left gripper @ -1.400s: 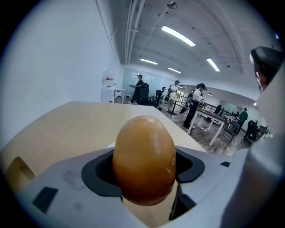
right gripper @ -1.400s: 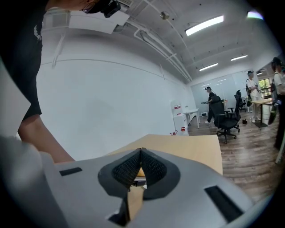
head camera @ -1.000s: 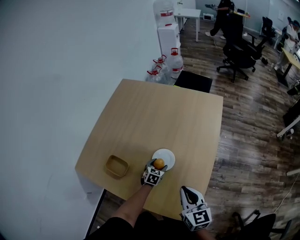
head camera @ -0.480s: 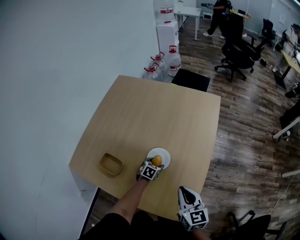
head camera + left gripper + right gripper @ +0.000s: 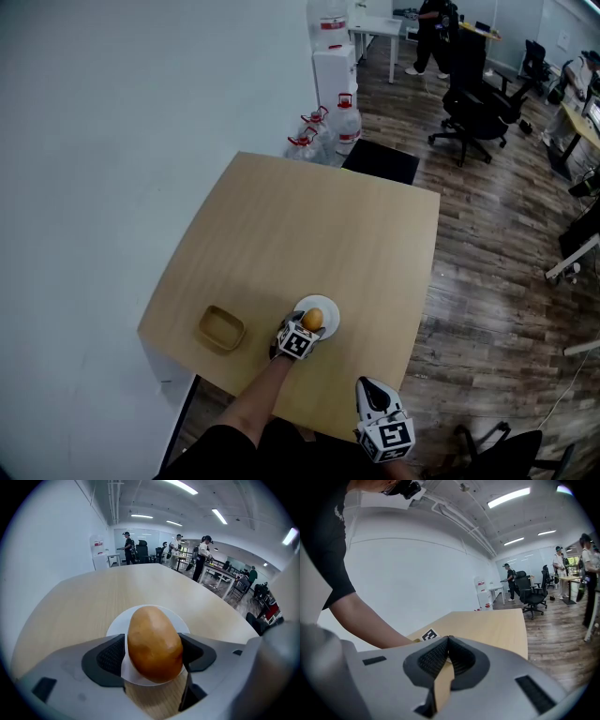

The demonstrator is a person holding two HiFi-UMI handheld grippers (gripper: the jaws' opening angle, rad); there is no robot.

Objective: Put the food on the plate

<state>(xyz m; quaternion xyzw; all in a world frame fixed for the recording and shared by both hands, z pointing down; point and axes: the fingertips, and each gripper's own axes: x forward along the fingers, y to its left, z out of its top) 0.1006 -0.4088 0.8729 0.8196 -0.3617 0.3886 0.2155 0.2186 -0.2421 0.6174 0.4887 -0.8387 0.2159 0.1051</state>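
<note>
The left gripper (image 5: 307, 330) jaws hug round food (image 5: 154, 641) over the plate (image 5: 117, 626); right gripper (image 5: 447, 657) jaws pinch together. It might roll off.

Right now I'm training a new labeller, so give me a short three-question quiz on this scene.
1. True or false: the right gripper has its jaws together with nothing between them.
2. What is the left gripper shut on? A) a brown oval food item B) a spoon C) a cup
3. Fill in: in the head view, the wooden tray lies on the table to the ___ of the white plate.
Key: 1 true; 2 A; 3 left.
</note>
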